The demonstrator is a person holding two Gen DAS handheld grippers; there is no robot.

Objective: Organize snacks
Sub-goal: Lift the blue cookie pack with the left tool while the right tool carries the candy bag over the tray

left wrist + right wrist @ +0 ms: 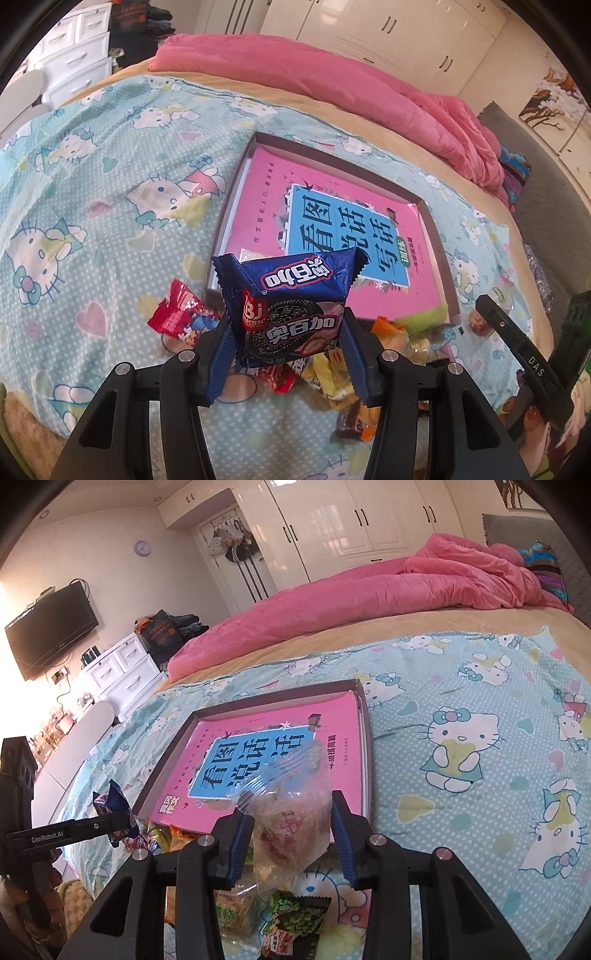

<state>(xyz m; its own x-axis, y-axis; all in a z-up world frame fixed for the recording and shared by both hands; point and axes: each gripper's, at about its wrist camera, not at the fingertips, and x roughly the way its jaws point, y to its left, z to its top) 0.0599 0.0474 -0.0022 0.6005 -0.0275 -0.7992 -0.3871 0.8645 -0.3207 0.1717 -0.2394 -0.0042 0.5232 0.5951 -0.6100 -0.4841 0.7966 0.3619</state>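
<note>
The left gripper (284,332) has its jaws closed on a dark blue foil cookie packet (290,306) printed with a round sandwich biscuit, held upright above the bed's pale blue cartoon-cat sheet (92,177). From the right wrist view this same packet (118,812) shows at the tip of the left gripper, just beside the near left corner of the box. The right gripper (288,830) has its jaws pressed in on a clear crinkled plastic snack bag (291,819) with reddish contents, lifted in front of the box's near edge.

A shallow brown cardboard box (436,229) lies on the sheet with a pink book bearing a blue title panel (332,206) inside it. Before the box's near edge lies a loose heap of wrapped snacks (332,384), with a red candy wrapper (177,310) to its left. A green and black pea snack packet (299,919) lies on the sheet beneath the right gripper. A rumpled pink quilt (369,590) lies along the far side of the bed.
</note>
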